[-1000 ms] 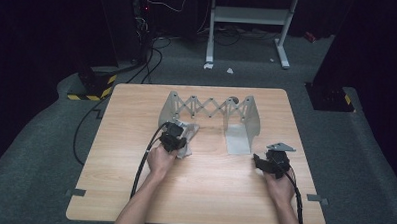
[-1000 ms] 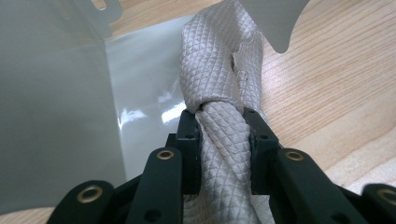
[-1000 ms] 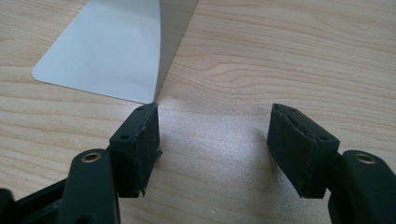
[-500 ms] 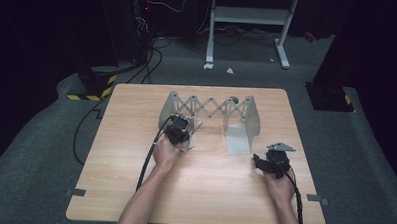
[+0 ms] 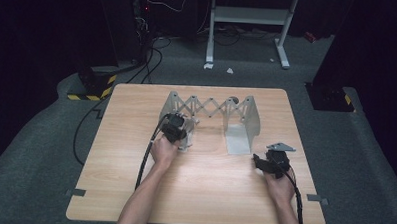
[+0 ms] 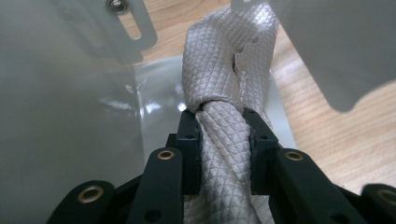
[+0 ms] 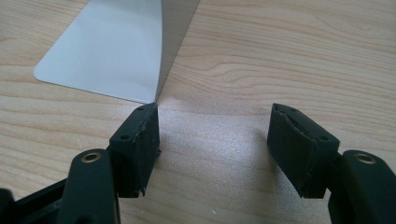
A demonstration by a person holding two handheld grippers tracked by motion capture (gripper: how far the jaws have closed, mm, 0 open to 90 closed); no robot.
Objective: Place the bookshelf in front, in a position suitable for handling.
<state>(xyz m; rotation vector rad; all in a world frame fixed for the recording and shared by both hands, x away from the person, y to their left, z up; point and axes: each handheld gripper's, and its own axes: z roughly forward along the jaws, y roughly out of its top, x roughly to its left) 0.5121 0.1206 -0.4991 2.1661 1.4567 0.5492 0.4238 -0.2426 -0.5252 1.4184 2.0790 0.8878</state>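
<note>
Left gripper (image 5: 179,127) clamped on rolled white quilted cloth (image 6: 224,140), pads pressing both sides of the roll in the left gripper view. Cloth runs up from between the jaws toward 12 o'clock, loosens into a wider fold near the top. Grey metal plate (image 6: 70,116) of the rack fills the 9 o'clock side of that view, slotted bracket with a screw at 11 o'clock; another pale plate edge at 1 o'clock. Bare wood at 3 o'clock.

High view: left gripper sits at the left end plate of the expanding metal rack (image 5: 211,107), left hand (image 5: 163,152) just behind it at 6 o'clock, black cable trailing down toward 7 o'clock. Rack stands at 12 o'clock on the wooden table (image 5: 133,190), scissor links spanning between two upright end plates; flat foot of the right end plate lies toward table centre.

Right gripper (image 5: 263,161) at 4 o'clock on the table, jaws spread wide, nothing between them. Right gripper view: pads just above bare wood, left pad (image 7: 140,140) near the corner of the grey foot plate (image 7: 107,56) at 11 o'clock, whether touching cannot tell.
</note>
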